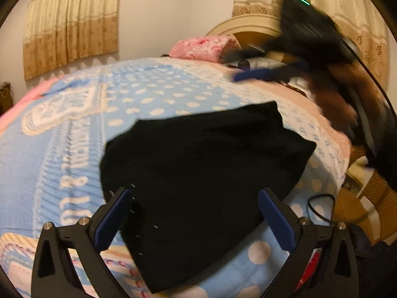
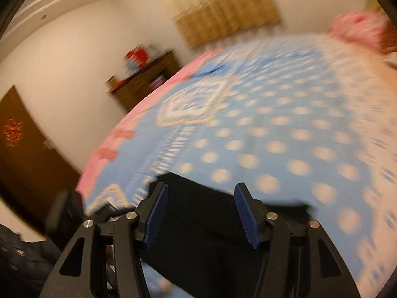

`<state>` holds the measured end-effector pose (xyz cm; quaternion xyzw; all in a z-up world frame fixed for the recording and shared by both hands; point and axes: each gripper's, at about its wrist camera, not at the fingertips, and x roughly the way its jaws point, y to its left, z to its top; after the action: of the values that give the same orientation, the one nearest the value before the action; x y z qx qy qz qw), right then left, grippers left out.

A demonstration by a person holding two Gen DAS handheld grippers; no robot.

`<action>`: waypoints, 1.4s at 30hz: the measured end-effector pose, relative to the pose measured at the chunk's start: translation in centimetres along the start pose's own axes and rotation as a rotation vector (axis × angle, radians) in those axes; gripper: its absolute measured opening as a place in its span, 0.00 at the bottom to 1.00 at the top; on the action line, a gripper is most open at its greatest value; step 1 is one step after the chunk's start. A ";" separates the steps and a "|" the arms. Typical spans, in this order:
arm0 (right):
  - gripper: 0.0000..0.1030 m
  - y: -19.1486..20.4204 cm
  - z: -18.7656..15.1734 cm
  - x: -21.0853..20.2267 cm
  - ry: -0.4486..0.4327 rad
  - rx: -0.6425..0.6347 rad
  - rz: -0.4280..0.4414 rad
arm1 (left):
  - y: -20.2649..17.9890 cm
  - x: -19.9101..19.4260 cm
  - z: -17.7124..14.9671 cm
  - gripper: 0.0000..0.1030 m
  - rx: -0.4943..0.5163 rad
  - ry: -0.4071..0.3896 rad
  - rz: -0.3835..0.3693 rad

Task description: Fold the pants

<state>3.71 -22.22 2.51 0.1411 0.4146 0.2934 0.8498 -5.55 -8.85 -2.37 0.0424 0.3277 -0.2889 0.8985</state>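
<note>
Here the black pants [image 1: 198, 173] lie folded into a compact bundle on the blue bedspread [image 1: 153, 92] with white dots, toward the near edge of the bed. Left gripper [image 1: 196, 218] — fingers spread wide, nothing between them; it hangs just above the near part of the pants, the dark cloth showing in the gap between the two blue pads [image 1: 111, 221]. Whether the fingertips touch the cloth, cannot tell.

Right gripper [image 2: 201, 216] — fingers also apart, nothing held. Its own view is heavily blurred; the pants [image 2: 203, 236] show as a dark patch beneath and between the fingers, over the bedspread [image 2: 273, 124]. In the left view the right gripper [image 1: 268, 69] appears raised above the far right part of the bed, well apart from the pants, smeared by blur, one blue finger [image 1: 255, 75] visible.

Pink pillow [image 1: 203, 48] at the head of the bed, by a cream headboard [image 1: 248, 23]. Beige curtain [image 1: 69, 22] on the far wall. Dark cabinet [image 2: 146, 79] beside the bed in the right view, its top items blurred.
</note>
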 end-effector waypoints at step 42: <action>0.04 6.7 5.7 23.0 0.583 -0.472 -0.183 | -1.2 1.6 -1.8 1.00 0.142 0.043 0.086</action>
<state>16.71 -2.77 -5.02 -0.1852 0.5706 0.3314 0.7282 -6.22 -10.10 -4.57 0.1263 0.3233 -0.2714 0.8977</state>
